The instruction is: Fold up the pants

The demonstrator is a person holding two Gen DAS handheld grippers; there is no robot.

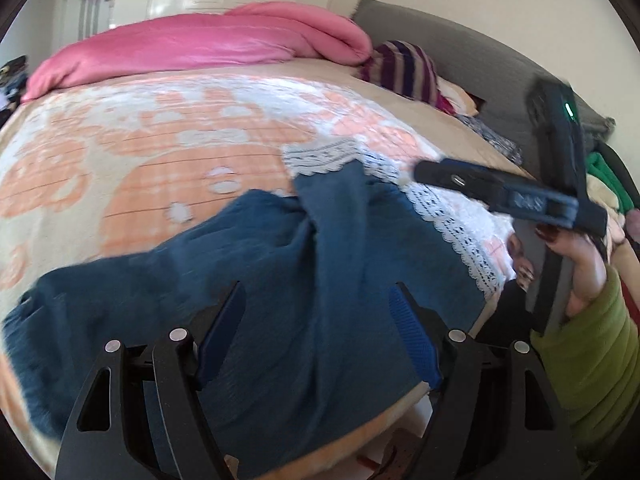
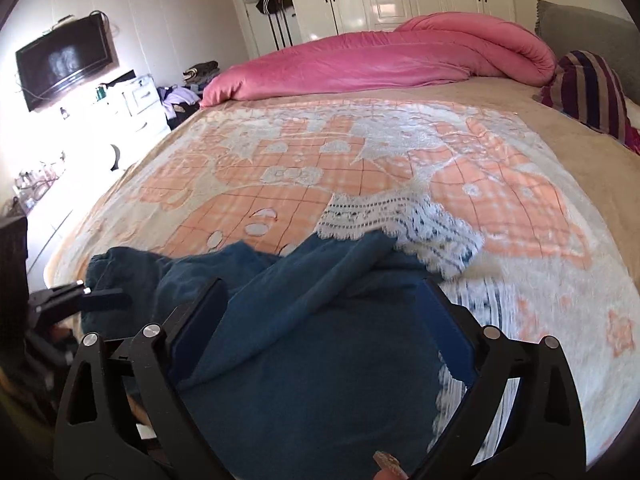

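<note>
Black left gripper (image 1: pixel 318 312), blue ribbed jaws, silver pivot screws; right hand (image 1: pixel 576 256) dark-red nails, green sleeve (image 1: pixel 596 364).

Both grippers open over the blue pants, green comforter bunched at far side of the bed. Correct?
Not quite: the comforter is pink, not green; the right wrist view shows it clearly, bunched along the bed's far side. The rest holds: the left gripper and the right gripper both have their jaws spread wide over the blue pants.

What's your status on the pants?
Both hand-held grippers open, left, right. Blue pants rumpled on bed. White lace cloth under pants.
</note>
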